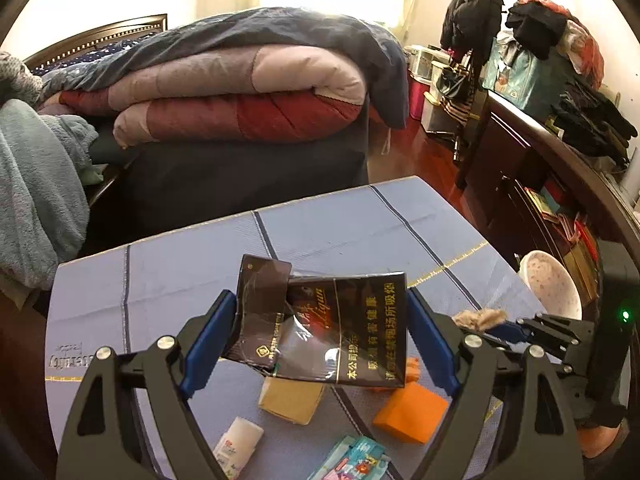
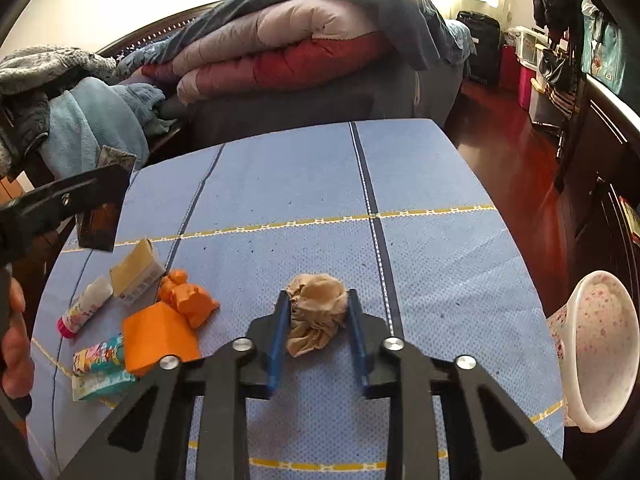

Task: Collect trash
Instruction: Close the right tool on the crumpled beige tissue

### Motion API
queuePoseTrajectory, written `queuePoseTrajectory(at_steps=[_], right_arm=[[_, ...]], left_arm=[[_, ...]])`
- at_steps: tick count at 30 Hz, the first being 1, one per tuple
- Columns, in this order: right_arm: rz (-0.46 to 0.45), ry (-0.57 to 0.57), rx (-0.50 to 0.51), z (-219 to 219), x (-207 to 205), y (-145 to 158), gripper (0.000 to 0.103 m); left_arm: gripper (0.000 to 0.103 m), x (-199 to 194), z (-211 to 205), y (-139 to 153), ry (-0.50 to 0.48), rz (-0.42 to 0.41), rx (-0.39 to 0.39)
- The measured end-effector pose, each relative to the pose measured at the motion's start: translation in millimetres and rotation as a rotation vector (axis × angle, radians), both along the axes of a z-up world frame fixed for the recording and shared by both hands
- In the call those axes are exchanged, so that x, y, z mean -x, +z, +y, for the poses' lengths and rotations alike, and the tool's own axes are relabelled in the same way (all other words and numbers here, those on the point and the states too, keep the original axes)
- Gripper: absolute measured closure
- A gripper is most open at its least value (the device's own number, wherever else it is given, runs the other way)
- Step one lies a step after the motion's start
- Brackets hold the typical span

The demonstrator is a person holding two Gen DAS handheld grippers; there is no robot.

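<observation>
My left gripper [image 1: 322, 300] is shut on a crumpled black cigarette pack [image 1: 360, 320] with gold lettering, held up off the blue tablecloth [image 1: 340, 232]. In the right wrist view the same pack [image 2: 98, 222] hangs at the far left. My right gripper [image 2: 319, 295] is shut on a crumpled brown paper wad [image 2: 318, 308] low over the cloth [image 2: 440, 184], blue pads pressing both its sides. From the left wrist view that wad [image 1: 478, 318] shows at the right gripper's tip.
An orange box [image 2: 158, 338], an orange toy figure [image 2: 188, 296], a small cardboard carton [image 2: 136, 276], a glue tube [image 2: 86, 306] and a teal tissue packet [image 2: 100, 372] lie at the left. A white speckled bin [image 2: 600, 352] stands beyond the right edge. A bed with quilts [image 2: 288, 40] is behind.
</observation>
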State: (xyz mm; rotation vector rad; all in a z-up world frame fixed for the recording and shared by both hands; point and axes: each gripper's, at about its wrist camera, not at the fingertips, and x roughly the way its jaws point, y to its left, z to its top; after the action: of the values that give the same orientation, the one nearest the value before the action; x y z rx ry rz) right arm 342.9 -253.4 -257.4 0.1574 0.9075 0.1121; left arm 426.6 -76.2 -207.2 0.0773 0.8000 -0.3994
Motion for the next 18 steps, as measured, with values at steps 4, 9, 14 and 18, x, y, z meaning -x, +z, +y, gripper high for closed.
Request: queuePoseTrajectory(at_steps=[4, 9, 14, 18], right_arm=[[-0.015, -0.012, -0.005, -9.2, 18.9, 7.8, 0.081], [-0.024, -0.019, -0.029, -19.5, 38.7, 16.2, 0.081], [-0.034, -0.026, -0.049, -30.2, 59.2, 24.0, 0.081], [-0.040, -0.033, -0.057, -39.4, 76.0, 27.5, 0.081]], left_arm=[[0.019, 3.0, 0.9, 4.0, 0.015, -0.007, -0.001], [0.019, 11.2, -0.9, 11.7, 0.022, -0.018, 0.011], [0.019, 26.4, -7.9, 24.8, 0.009, -0.040, 0.027], [0.019, 39.4, -18.1, 35.7, -0.011, -0.058, 0.038]])
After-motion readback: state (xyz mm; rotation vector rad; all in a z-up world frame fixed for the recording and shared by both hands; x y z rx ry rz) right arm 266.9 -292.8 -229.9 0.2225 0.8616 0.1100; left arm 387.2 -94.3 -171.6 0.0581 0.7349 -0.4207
